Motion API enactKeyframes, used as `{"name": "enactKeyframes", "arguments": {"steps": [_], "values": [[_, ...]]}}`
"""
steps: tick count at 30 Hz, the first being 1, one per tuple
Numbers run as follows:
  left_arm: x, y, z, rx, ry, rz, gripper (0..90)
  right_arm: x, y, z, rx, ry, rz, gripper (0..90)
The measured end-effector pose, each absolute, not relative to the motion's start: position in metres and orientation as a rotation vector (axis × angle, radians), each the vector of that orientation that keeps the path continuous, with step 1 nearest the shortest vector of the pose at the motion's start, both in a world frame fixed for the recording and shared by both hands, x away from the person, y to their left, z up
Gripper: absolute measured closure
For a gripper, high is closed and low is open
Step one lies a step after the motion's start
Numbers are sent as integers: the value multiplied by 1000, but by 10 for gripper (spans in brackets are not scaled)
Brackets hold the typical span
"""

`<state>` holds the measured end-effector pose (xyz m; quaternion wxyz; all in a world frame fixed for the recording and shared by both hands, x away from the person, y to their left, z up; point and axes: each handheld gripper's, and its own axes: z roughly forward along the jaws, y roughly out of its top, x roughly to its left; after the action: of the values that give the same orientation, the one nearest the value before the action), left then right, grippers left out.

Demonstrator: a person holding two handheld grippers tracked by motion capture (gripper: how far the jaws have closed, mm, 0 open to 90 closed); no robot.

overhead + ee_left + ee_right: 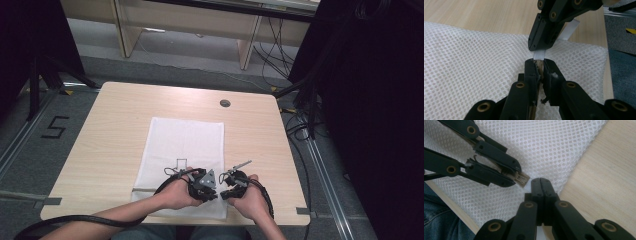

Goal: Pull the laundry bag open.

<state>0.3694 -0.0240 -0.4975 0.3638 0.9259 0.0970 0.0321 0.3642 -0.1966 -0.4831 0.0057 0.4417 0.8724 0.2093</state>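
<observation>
Left gripper view, honeycomb-weave white mesh bag (474, 62), flat strap (539, 54)

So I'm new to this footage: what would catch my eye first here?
A white mesh bag lies flat on the middle of the wooden table. At its near edge the left gripper and the right gripper meet tip to tip. The right one is clamped on a white strap, and a small tan piece sits between the left one's jaws.

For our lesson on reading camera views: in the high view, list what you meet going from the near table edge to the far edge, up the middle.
left claw and right claw, side by side → white mesh bag → bare wooden table → round cable hole.
</observation>
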Motion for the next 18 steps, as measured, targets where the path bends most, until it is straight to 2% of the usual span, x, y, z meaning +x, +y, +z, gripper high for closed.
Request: {"name": "enactKeyframes", "arguments": {"steps": [18], "values": [[367, -20, -489, 2403, 221, 103, 817, 365, -196, -483, 1374, 2733, 646, 900]]}}
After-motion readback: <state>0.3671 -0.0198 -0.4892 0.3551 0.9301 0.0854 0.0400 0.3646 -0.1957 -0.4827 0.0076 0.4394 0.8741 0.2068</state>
